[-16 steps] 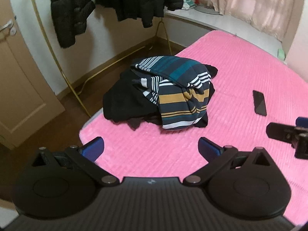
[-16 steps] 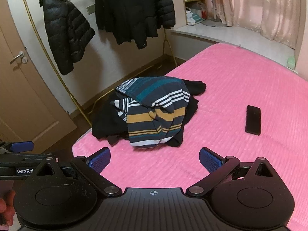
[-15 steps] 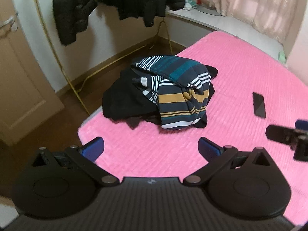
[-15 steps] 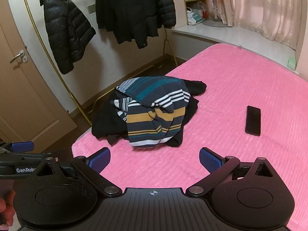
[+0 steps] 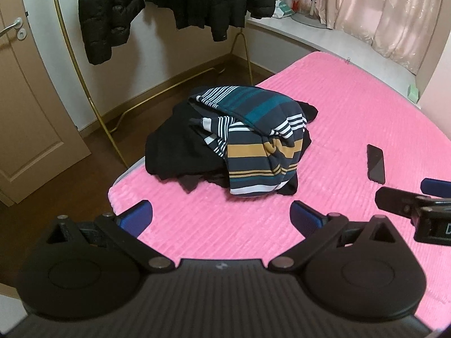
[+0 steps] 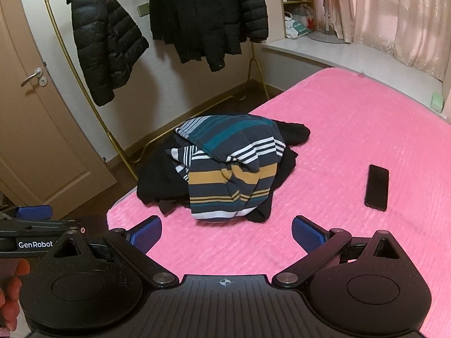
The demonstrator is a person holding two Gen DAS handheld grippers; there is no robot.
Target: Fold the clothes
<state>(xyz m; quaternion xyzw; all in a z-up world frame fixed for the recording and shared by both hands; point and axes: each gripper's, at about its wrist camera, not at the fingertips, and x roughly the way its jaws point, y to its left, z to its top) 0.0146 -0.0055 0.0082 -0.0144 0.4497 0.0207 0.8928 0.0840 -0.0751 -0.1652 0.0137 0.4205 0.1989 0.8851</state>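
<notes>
A crumpled striped top (image 5: 259,143) (image 6: 231,174) in navy, teal, mustard and white lies over a heap of black clothes (image 5: 177,146) (image 6: 157,180) near the corner of a pink bed (image 5: 352,118) (image 6: 352,118). My left gripper (image 5: 221,215) hovers short of the heap, open, with only bedcover between its blue pads. My right gripper (image 6: 227,233) hangs beside it, likewise open and empty. Each gripper shows at the edge of the other's view: the right one (image 5: 414,197) and the left one (image 6: 31,219).
A black phone (image 5: 375,163) (image 6: 377,187) lies on the bed right of the heap. Black puffer jackets (image 6: 107,42) hang on a gold rack (image 5: 93,104) beyond the bed's corner. A door (image 6: 36,129) stands at left, curtains (image 6: 400,14) and a sill at the back.
The left gripper's view has tilted up a little, so the jackets and door handle show more; the clothes heap sits slightly lower. The right gripper has barely moved.
</notes>
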